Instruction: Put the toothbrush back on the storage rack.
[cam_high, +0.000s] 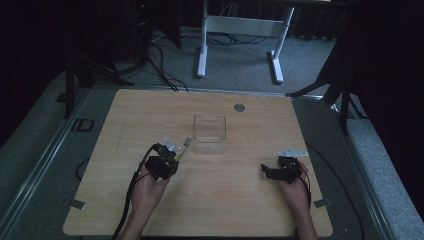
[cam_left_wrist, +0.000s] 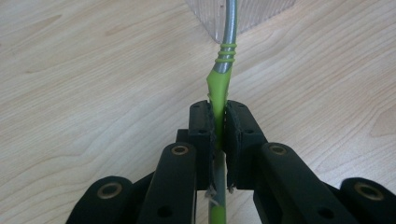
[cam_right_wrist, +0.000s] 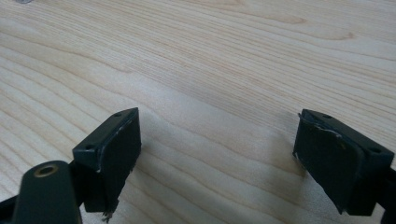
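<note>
Left tongs (cam_left_wrist: 218, 135) clench a thin green-handled utensil (cam_left_wrist: 219, 86), light and stiff, slippery; grip the handle. It lies mid-counter (cam_high: 210, 200) beside the clear box (cam_high: 209, 134). Right tongs (cam_right_wrist: 217, 154) released.

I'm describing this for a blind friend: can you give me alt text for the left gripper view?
Two black jaws of the left gripper are shut on a thin green and grey tool that points away over a light wooden table. The tool's grey shaft reaches toward the corner of a clear plastic container at the top edge.
</note>
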